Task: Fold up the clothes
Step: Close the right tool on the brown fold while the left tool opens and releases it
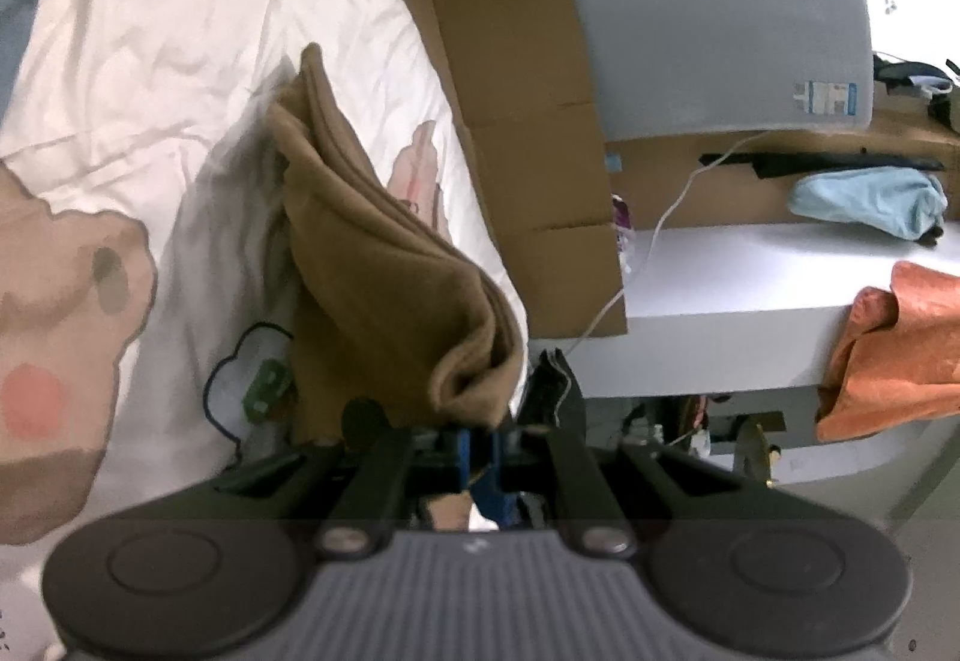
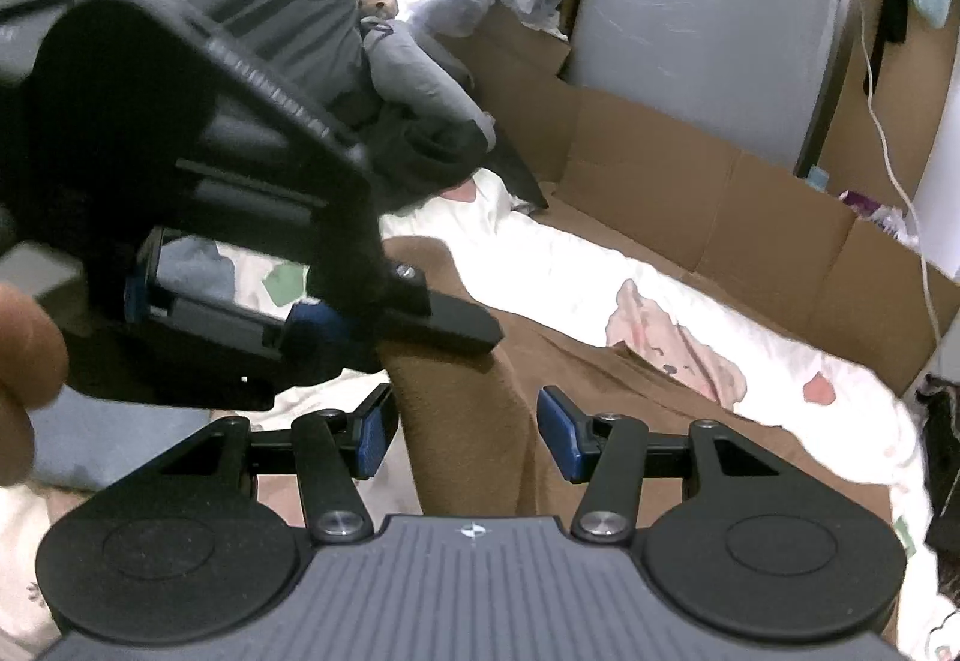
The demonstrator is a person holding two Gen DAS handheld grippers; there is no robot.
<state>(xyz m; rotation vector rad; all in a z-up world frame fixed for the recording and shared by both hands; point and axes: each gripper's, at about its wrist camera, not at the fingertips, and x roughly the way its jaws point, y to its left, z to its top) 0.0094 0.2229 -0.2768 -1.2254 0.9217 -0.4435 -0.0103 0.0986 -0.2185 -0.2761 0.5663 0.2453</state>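
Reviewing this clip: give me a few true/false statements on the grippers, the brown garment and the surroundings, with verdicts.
1. The left gripper is shut on the brown garment. True.
2. The right gripper is clamped on the garment. False: its jaws stand open on either side of a raised brown fold.
3. The garment lies on a white printed bed sheet. True.
4. An orange cloth hangs over the white ledge. True.
5. The cardboard beside the bed is blue. False: it is brown.
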